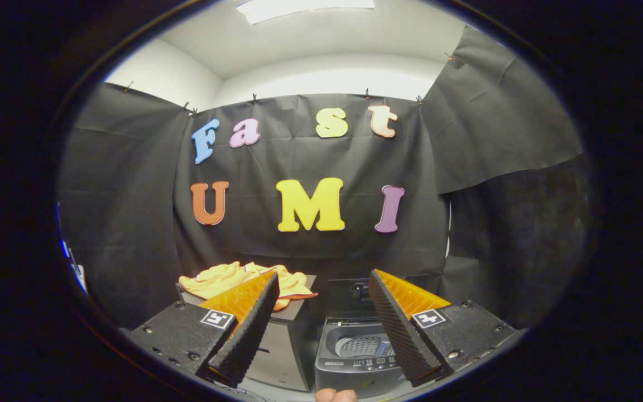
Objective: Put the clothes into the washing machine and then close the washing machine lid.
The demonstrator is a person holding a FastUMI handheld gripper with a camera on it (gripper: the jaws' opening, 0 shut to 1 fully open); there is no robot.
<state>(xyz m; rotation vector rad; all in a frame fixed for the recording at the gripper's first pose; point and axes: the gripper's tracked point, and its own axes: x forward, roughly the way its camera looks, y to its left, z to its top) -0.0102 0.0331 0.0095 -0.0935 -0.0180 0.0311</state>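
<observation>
The gripper [321, 329] is held up and level, its fingers spread wide with nothing between them, pointed across the booth toward the far wall. Beyond the tips sit both things the job needs. Off at about eleven o'clock from the gap between the fingers, the clothes [232, 279] lie in a loose yellow-orange heap on top of a grey cabinet [282, 352], partly hidden behind the left finger; one edge droops over the cabinet's front lip. Just beside the cabinet, at roughly one o'clock and lower down, stands the small washing machine [355, 357], its lid [355, 293] tipped up and back so the perforated drum is open to view. A fingertip [337, 395] of the person holding the tool peeks in at six o'clock.

Nothing is loaded yet, so I'd judge the task at its very start, with the reach for the heap still to come.

The fabric looks soft, light and floppy, like towelling. It should bunch easily but will sag and trail once lifted, and a pinch on a thin single layer may let it slide out. To my eye the best hold is a raised fold near the middle of the pile, gathering several layers at once, not the hanging edge. Trailing corners could catch on the machine's rim, so it wants lifting well clear before going over the drum.
</observation>
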